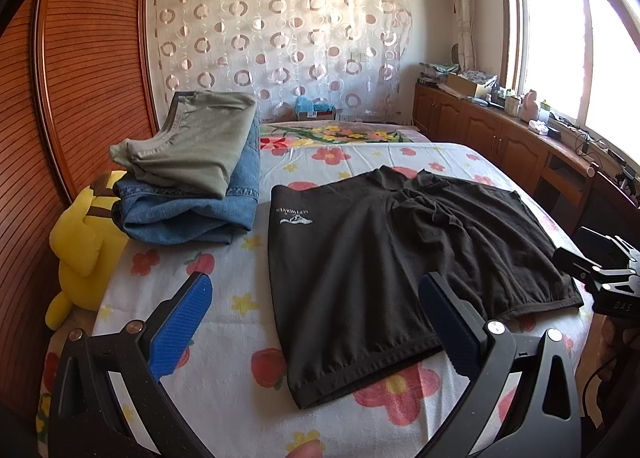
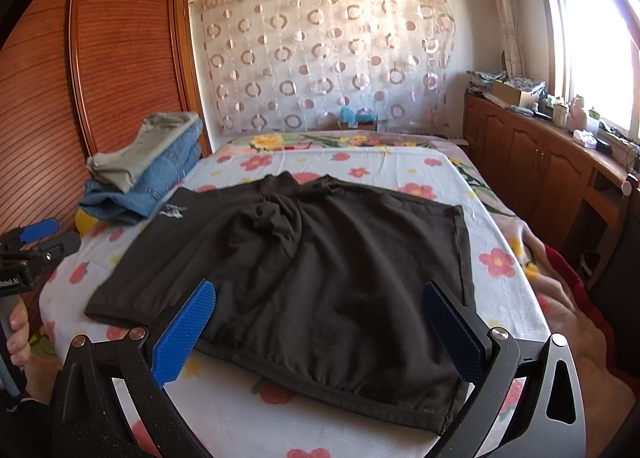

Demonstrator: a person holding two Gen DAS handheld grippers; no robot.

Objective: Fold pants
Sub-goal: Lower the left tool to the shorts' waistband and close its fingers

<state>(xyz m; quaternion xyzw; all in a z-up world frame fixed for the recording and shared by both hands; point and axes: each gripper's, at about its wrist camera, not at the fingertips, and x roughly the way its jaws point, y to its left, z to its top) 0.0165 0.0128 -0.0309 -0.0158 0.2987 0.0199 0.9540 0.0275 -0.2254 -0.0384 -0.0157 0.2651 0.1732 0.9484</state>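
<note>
We see a bed [image 2: 256,414] covered with a white flowered sheet filling most of both views. Spread flat across its middle lie the black shorts [image 2: 320,258], hems toward us and the bunched waistband on the far side, with a small white logo [image 1: 295,217] on the leg nearer the wardrobe [image 1: 92,69]. That tall wooden wardrobe stands along the bed's left. Against it, on the bed, we find a pile of folded clothes: an olive garment [image 1: 196,145] resting on folded blue jeans [image 1: 188,213], just beside the shorts but not touching them. A yellow plush toy [image 1: 86,250] sits at the edge beside the pile.

Our left gripper [image 1: 316,318] hovers over the near left leg with its blue pads spread wide, grasping nothing. Our right gripper [image 2: 320,322] hangs above the near hem of the other leg, likewise spread apart and empty. A hand [image 2: 18,334] wraps the left gripper's handle at the right view's edge.
</note>
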